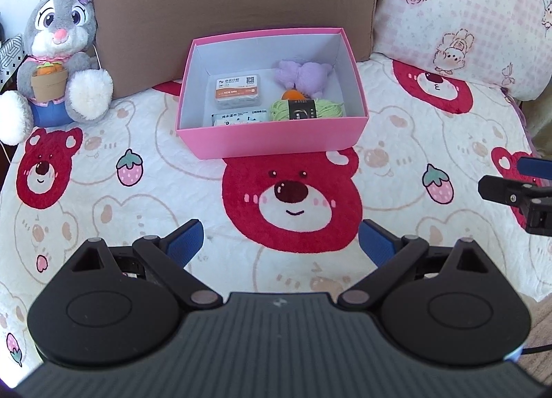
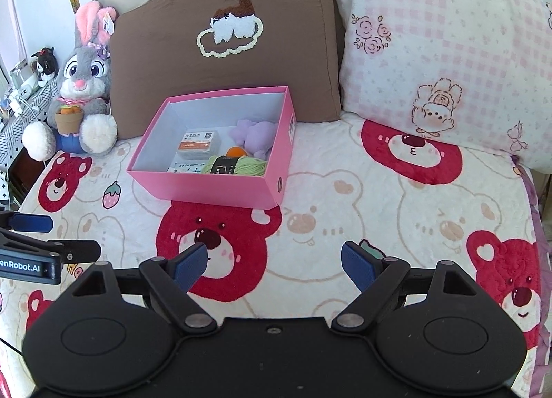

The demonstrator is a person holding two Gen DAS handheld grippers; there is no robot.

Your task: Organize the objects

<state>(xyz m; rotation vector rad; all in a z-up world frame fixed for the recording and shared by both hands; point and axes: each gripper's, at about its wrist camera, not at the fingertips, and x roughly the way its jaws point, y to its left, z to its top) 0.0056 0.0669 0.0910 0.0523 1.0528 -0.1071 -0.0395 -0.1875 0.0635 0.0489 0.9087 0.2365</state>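
A grey rabbit plush sits propped against the brown pillow, seemingly decor. The left gripper hovers spread and empty. The pink box already gathers a card case, wipes, green yarn, something orange, perhaps a ball, and a purple plush. The right gripper hangs apart, empty

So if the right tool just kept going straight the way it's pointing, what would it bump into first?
Probably the bedspread: the right tool is open and empty, tilted down at the red bear print, short of the pink box. Depth is hard to judge.
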